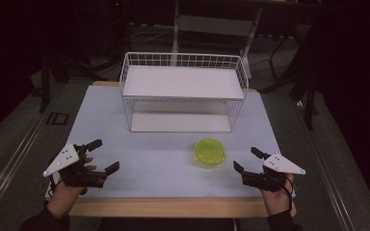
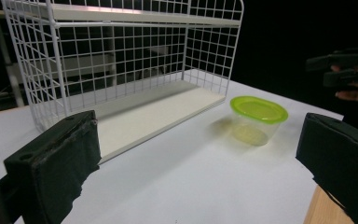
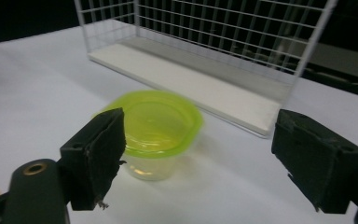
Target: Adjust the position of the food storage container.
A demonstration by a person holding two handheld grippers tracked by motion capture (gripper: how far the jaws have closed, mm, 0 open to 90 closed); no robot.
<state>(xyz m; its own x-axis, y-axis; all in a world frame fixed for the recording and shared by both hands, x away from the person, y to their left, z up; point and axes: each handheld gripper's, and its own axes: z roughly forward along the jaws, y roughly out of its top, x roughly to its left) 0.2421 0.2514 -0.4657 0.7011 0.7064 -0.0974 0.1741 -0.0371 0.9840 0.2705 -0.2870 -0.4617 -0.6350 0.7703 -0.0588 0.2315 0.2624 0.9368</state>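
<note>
A small clear tub with a lime-green lid stands on the white tabletop, in front of a white wire rack with two shelves. My right gripper hovers just right of the tub, open and empty; in its own view the tub sits close ahead, a little left of the gap between the jaws. My left gripper is at the near left of the table, open and empty; from there the tub lies farther off to the right, with the rack ahead.
The white table ends in a wooden front edge near both hands. The rack's lower shelf and upper shelf are bare. Dark floor and furniture legs surround the table.
</note>
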